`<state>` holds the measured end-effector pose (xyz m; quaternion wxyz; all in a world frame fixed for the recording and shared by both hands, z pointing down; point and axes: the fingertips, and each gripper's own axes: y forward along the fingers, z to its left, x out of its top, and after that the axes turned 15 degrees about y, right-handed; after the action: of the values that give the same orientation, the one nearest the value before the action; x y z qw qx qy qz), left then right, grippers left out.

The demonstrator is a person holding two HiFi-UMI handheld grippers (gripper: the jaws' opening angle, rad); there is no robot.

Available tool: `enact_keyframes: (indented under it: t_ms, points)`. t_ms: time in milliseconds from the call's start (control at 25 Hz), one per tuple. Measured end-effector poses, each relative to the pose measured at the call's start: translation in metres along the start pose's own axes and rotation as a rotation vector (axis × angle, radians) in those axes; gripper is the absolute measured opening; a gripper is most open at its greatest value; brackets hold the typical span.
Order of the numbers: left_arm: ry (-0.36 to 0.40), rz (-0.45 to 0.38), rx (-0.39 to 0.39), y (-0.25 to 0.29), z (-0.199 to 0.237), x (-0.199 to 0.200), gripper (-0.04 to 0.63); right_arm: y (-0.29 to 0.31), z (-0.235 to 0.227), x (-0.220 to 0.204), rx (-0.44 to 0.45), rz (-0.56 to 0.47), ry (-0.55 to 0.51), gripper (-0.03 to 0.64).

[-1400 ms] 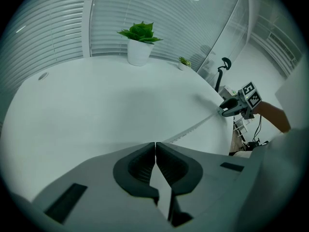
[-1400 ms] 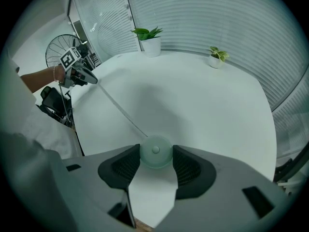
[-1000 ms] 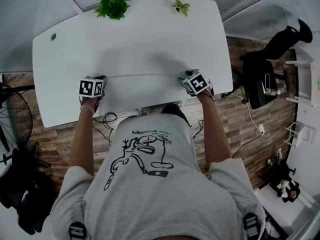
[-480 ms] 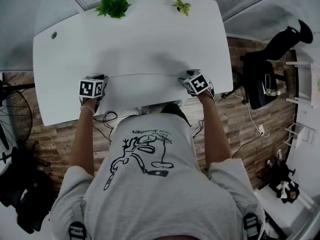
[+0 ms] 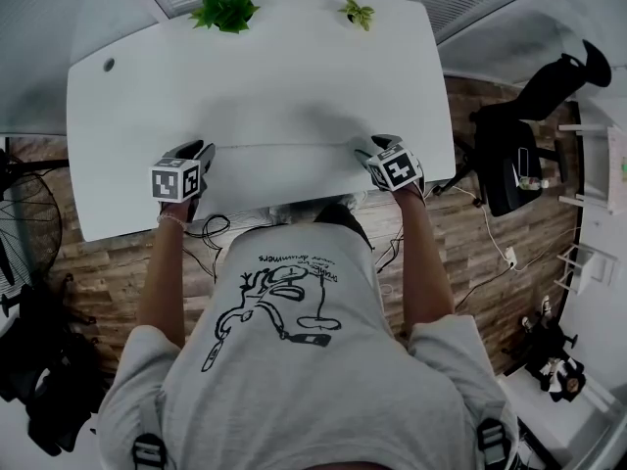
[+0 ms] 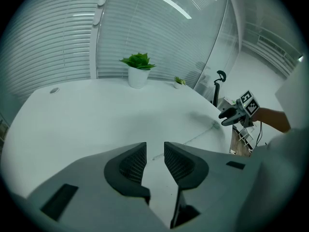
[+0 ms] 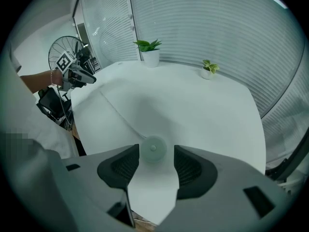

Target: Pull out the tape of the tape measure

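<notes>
The tape measure's small round white case (image 7: 153, 149) lies on the white table (image 5: 265, 76) between the tips of my right gripper (image 7: 157, 154), with a gap on each side. That gripper is open. The thin pale tape (image 7: 116, 111) runs from the case across the near part of the table toward my left gripper (image 7: 79, 76). In the left gripper view the tape (image 6: 190, 138) ends just ahead of my left gripper (image 6: 154, 152), whose jaws stand a little apart with only table between them. In the head view the tape (image 5: 284, 146) stretches between my left gripper (image 5: 199, 149) and my right gripper (image 5: 376, 144).
Two potted plants, a large one (image 5: 224, 9) and a small one (image 5: 356, 13), stand at the table's far edge. A cable hole (image 5: 108, 65) sits at the far left. A fan (image 5: 24, 228) stands left of the table, a black chair (image 5: 534, 116) to the right.
Both grippers have drawn back slightly toward the table's near edge and tilted, so their fingers now show in the head view. The tape stays stretched on the table.
</notes>
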<state>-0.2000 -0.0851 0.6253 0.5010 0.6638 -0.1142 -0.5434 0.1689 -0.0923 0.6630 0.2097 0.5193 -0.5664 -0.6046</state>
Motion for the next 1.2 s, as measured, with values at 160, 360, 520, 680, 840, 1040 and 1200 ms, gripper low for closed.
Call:
enact_keyframes:
  t_ms: [160,360,520,680,840,1040,1200]
  points:
    - [0.016,-0.062,0.019,-0.016,-0.007,0.014,0.126,-0.017,0.002,0.008,0.0,-0.07,0.021,0.218]
    - [0.021,-0.138,0.028,-0.034,-0.018,0.031,0.118,-0.041,0.009,0.02,-0.001,-0.161,0.036,0.186]
    - [0.029,-0.21,0.035,-0.045,-0.027,0.05,0.101,-0.063,0.014,0.036,-0.006,-0.244,0.035,0.158]
    - [0.039,-0.283,0.04,-0.061,-0.038,0.071,0.084,-0.089,0.024,0.054,-0.001,-0.332,0.042,0.13]
    - [0.059,-0.35,0.043,-0.076,-0.049,0.093,0.072,-0.112,0.035,0.07,0.004,-0.409,0.041,0.108]
    - [0.093,-0.416,0.049,-0.093,-0.058,0.12,0.058,-0.142,0.053,0.091,0.035,-0.498,0.055,0.092]
    - [0.105,-0.475,0.043,-0.108,-0.07,0.139,0.046,-0.164,0.069,0.105,0.043,-0.559,0.048,0.077]
